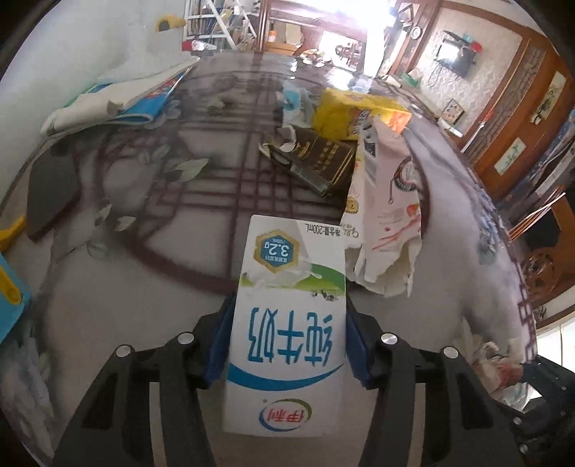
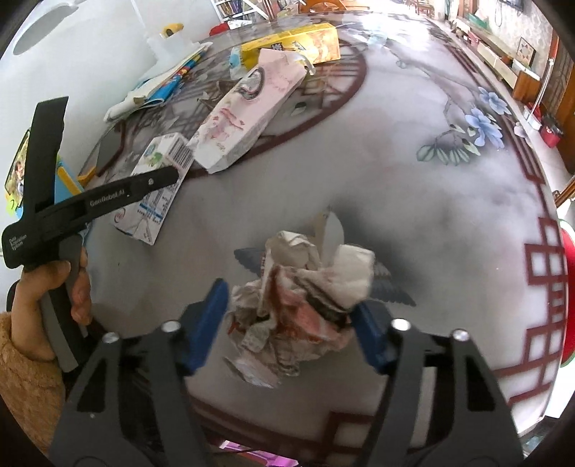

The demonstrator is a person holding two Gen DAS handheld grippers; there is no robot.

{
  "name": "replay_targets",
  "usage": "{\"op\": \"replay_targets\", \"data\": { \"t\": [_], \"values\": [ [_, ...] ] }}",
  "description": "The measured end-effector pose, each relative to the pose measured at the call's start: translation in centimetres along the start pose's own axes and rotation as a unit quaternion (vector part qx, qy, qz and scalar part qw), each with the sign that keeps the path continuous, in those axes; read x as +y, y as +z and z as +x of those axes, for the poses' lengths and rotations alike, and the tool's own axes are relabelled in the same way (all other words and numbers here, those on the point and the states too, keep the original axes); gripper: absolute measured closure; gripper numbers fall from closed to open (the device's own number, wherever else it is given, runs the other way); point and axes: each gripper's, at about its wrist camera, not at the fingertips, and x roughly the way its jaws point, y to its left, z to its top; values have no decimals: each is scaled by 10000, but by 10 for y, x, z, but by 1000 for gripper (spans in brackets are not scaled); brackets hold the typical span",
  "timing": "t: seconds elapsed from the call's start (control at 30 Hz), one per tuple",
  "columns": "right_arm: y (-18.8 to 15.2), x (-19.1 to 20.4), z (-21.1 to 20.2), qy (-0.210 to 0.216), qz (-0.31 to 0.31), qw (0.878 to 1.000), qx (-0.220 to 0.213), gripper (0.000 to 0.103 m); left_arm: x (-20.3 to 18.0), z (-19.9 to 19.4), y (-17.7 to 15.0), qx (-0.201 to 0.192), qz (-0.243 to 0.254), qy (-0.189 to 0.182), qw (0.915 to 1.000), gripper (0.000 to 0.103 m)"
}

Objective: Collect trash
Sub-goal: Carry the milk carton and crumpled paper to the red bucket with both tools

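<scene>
My right gripper [image 2: 291, 316] has its jaws pinching the crumpled wrapper [image 2: 302, 298] on the near table [image 2: 449, 215]; my left gripper [image 1: 285, 341] clamps the milk carton [image 1: 287, 323]. I should squeeze both firmly before lifting. Farther off lie the pink carton [image 2: 240, 115] and yellow box [image 2: 298, 39].

The round table [image 2: 449, 222] fills most of the room, its glossy grey top printed with dark red lattice, blue flowers and leaves. Beyond its far edge strong daylight pours through an opening [image 1: 345, 32] framed in brown wood, washing out the view there. A pale patterned wall [image 1: 478, 82] to the right carries a small round clock [image 1: 415, 32] and a dark wall-mounted box [image 1: 454, 54]. Carved wooden panelling [image 1: 532, 118] with framed pictures runs along that side. A white shelf unit [image 1: 215, 21] stands at the back left.
</scene>
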Motion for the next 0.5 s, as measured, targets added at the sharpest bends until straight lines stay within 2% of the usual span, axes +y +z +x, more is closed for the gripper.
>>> {"op": "replay_targets", "data": {
  "t": [0.03, 0.13, 0.3, 0.5],
  "values": [
    [0, 0, -2, 16, -2, 10000, -38, 55, -1, -3, 0, -59, 20, -34, 10000, 52],
    [0, -7, -11, 184, 135, 9996, -194, 70, -10, -24, 0, -415, 79, -162, 9990, 52],
    [-2, -22, -39, 436, 442, 9957, -691, 71, -45, -63, -13, -909, 341, -497, 9940, 52],
    [-6, -51, -95, 492, 893, 9819, -1594, 71, -94, -85, -8, -1029, 660, -1027, 9872, 52]
  ]
}}
